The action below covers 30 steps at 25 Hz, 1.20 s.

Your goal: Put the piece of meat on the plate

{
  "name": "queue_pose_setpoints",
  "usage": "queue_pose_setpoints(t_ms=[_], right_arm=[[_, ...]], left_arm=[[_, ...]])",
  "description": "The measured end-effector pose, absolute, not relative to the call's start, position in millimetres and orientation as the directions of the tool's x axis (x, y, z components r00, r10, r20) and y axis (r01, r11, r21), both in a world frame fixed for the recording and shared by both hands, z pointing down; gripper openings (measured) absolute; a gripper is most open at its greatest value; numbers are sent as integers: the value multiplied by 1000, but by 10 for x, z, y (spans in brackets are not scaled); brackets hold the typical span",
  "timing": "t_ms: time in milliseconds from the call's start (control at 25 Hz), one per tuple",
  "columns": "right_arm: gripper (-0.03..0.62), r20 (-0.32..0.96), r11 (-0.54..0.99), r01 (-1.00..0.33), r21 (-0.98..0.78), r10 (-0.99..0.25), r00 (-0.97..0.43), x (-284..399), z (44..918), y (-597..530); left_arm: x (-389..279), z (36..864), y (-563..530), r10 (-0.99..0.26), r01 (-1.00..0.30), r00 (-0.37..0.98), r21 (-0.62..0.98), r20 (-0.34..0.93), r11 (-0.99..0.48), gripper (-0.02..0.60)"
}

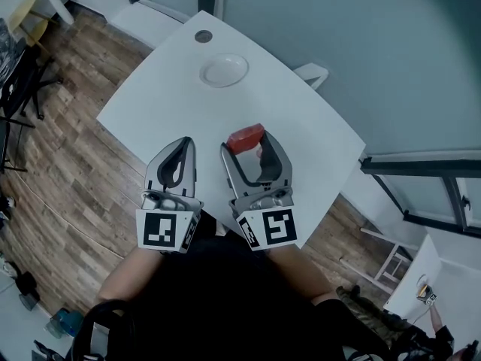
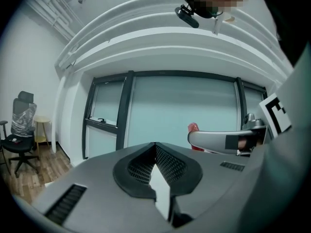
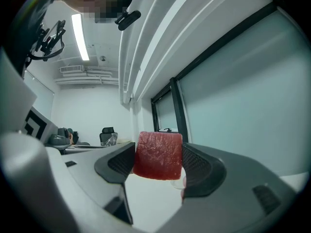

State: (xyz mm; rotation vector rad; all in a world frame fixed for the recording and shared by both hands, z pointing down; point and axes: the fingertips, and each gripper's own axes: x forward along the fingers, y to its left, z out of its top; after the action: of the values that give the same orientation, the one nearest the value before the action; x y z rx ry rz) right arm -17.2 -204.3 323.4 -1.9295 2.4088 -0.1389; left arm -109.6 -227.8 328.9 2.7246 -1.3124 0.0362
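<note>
Meat lifted, plate not yet reached.
On the table (image 1: 301, 119) the plate (image 1: 224, 70) sits empty; well short of it, the left gripper (image 1: 183, 143) is closed on nothing, while the right gripper (image 1: 252, 150) clamps the meat (image 3: 158, 155). Next: carry over plate, release.

1. This looks like an office; tall glass partition walls (image 2: 184, 110) in dark metal frames (image 2: 127, 115) run along one side.
2. A black swivel chair (image 2: 18, 140), its back wrapped in plastic, stands on a wood-plank floor (image 1: 68, 164) beside a small round stool (image 2: 43, 125).
3. Overhead, a long strip light (image 3: 77, 35) and an air vent (image 3: 73, 69) are set in a white ceiling.
4. A plain white surface (image 1: 301, 119) fills the middle of the room; a second high-backed chair (image 3: 108, 131) stands farther off.
</note>
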Motion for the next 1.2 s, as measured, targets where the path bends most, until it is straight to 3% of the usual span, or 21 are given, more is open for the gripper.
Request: queue_pose_setpoints(t_ms=[880,1200], right_arm=[[299,10,232,-966,-116,-972,-235,67,3217,-1943],[298,-18,250,-960,-122,-968,-250,196,3158,-1855]], left_arm=[[-781,3344,-2185,-777,-787,616,70,126,-613,0],[-704,3196,-2068,-800,-803,595,42,75,-594,0]])
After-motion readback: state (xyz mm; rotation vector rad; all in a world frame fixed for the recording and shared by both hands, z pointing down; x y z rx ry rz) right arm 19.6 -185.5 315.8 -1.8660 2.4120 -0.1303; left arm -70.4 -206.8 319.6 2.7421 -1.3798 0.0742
